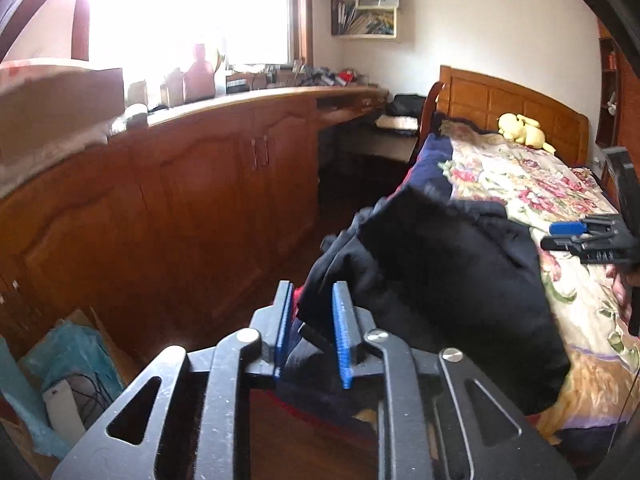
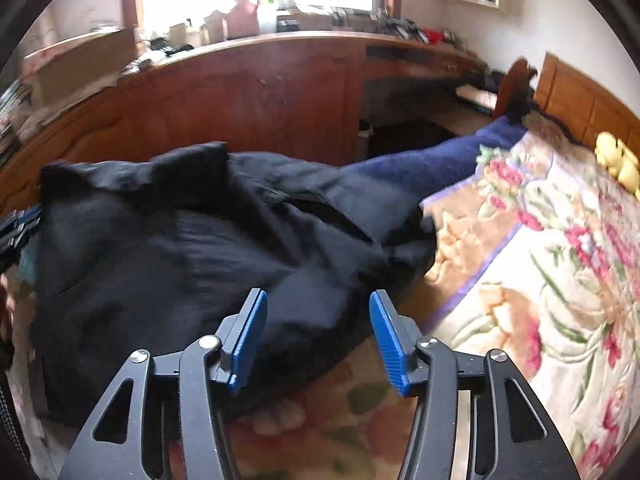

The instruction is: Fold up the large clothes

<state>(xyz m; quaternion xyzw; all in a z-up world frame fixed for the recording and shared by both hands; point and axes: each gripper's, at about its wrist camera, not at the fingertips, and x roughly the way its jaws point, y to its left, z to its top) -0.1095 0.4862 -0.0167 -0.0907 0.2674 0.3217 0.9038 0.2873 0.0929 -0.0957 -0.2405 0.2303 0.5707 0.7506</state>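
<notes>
We are holding the left gripper (image 1: pixel 310 320) at the near edge of the bed, its blue-padded fingers (image 1: pixel 343 332) standing narrowly apart with a dark fold of the black garment (image 1: pixel 460 280) between them; we cannot tell whether the pads are pressing on the cloth. The right gripper (image 2: pixel 318 336) is hovering over the near hem of the same garment, its fingers clearly spread and gripping nothing.

The left wrist view is showing us the garment bunched into a mound at the bed's edge, with part of it drooping over the side toward the floor, and the right gripper appearing at the far right above the floral quilt (image 1: pixel 520 176). It is also showing a cardboard box (image 1: pixel 72 364) on the floor and a yellow plush toy (image 1: pixel 520 130) by the wooden headboard (image 1: pixel 500 100).

The right wrist view is showing what the left cannot: the garment spread wide, its long axis running across the bed from the left gripper's side toward the blue blanket (image 2: pixel 432 164). Beyond, the cluttered wooden worktop (image 2: pixel 304 36) is running beneath the bright window.
</notes>
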